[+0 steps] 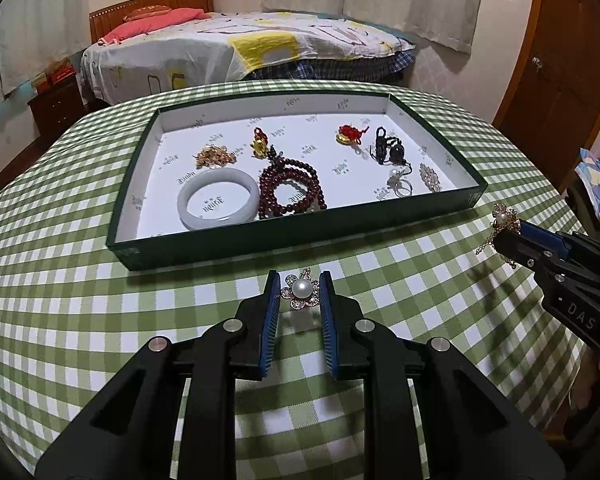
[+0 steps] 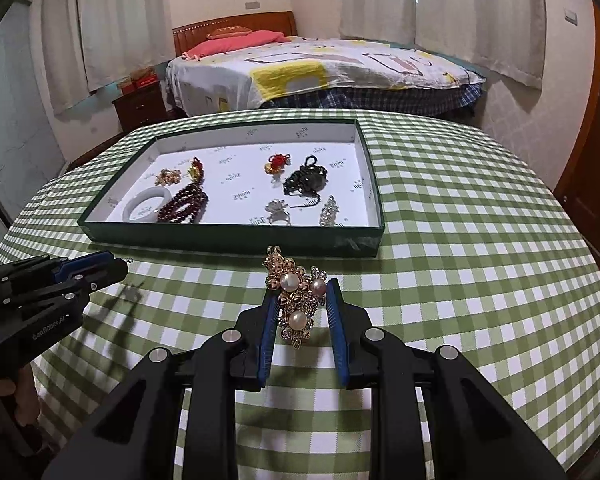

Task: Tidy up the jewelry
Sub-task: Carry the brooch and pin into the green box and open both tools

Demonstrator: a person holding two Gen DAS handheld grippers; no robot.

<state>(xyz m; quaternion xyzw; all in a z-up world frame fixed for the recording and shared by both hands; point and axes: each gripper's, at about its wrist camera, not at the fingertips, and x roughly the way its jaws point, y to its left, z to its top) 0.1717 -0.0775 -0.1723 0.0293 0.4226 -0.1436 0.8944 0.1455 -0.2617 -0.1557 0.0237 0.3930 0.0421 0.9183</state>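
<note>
My left gripper [image 1: 300, 286] is shut on a small flower brooch with one white pearl [image 1: 302, 289], held just above the checked cloth in front of the tray. My right gripper [image 2: 302, 298] is shut on a gold brooch with three pearls [image 2: 294, 300], also held above the cloth near the tray's front wall. In the left wrist view the right gripper [image 1: 508, 228] shows at the right with that gold brooch [image 1: 503, 218] at its tips. The dark green tray [image 1: 284, 240] holds a white jade bangle [image 1: 218, 199], dark red beads [image 1: 290, 186] and several small pieces.
The round table has a green and white checked cloth [image 2: 460, 280]. The tray [image 2: 228, 238] sits at its middle back. A bed [image 2: 320, 68] stands behind the table, a wooden door [image 1: 560, 60] at the right. The left gripper [image 2: 80, 270] shows at the right wrist view's left edge.
</note>
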